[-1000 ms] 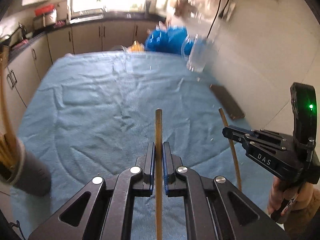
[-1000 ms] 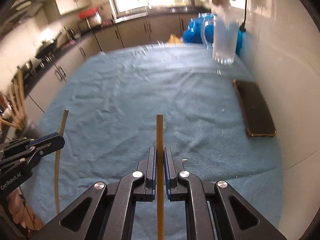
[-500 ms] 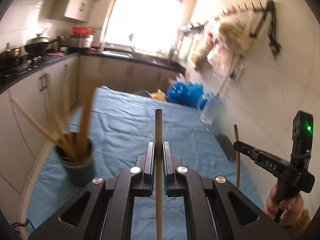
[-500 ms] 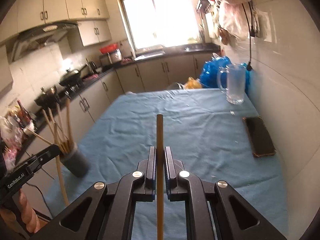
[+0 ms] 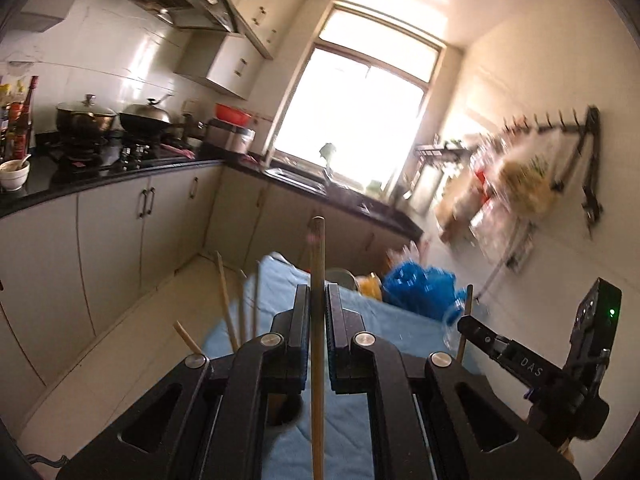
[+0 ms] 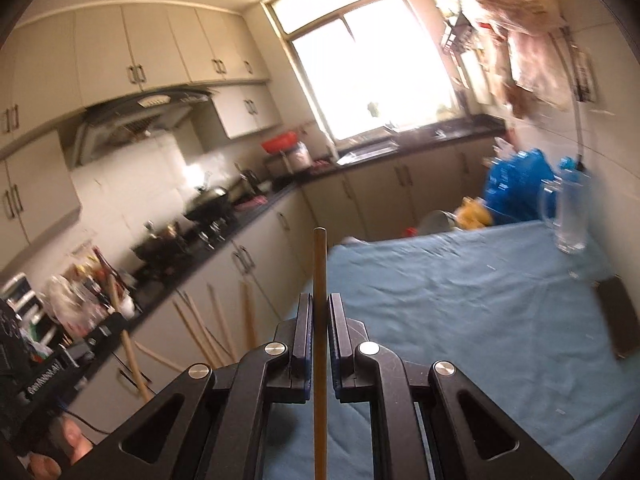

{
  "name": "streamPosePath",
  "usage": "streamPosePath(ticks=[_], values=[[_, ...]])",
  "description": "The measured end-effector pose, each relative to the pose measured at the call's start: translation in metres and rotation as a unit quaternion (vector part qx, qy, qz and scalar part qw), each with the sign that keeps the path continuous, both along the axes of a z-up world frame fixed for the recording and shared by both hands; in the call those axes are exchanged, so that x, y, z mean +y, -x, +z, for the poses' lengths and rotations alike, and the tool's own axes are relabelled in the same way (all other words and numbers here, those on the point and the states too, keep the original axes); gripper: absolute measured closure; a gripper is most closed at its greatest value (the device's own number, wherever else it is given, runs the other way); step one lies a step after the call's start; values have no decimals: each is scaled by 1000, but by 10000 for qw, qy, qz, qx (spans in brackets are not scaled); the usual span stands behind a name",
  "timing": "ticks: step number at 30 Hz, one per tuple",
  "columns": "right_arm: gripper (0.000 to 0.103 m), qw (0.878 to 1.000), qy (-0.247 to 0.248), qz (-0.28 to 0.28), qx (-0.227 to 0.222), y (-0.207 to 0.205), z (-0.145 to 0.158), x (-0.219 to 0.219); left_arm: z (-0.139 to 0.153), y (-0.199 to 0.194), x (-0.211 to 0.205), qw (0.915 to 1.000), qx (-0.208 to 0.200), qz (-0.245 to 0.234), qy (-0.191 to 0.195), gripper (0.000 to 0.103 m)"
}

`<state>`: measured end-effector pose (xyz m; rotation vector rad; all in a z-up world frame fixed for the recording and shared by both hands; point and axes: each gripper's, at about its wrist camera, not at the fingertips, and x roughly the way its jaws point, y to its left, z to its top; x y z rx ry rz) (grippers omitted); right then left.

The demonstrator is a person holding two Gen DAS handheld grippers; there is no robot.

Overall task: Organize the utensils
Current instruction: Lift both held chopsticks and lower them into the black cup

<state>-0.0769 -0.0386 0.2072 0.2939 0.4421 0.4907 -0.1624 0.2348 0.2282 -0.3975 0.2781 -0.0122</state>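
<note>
My left gripper is shut on a wooden chopstick that stands up between its pads. Just beyond and under it is the dark holder cup, mostly hidden by the gripper, with several chopsticks fanning out of it. My right gripper is shut on a second chopstick, raised over the near left part of the blue cloth. In the left wrist view the right gripper shows at the right with its chopstick. The left gripper shows at the lower left of the right wrist view.
A glass mug and a dark phone sit by the right wall. A blue bag lies at the table's far end. Kitchen cabinets and a stove with pots run along the left.
Both grippers have risen and tipped up from the table toward the kitchen, each still shut on its chopstick. The holder cup has moved from the left edge to just under the left gripper.
</note>
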Motion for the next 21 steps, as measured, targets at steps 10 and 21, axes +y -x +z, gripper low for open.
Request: streamPosePath(ticks=[10,21], values=[[95,9954,-714,172,-611,-39,16,78,0,-44,29,9984,-279,493,16,96],[95,9969,-326,69,-713,-71,-14,113,-8,-67,27,9950,-512,811,-283,96]])
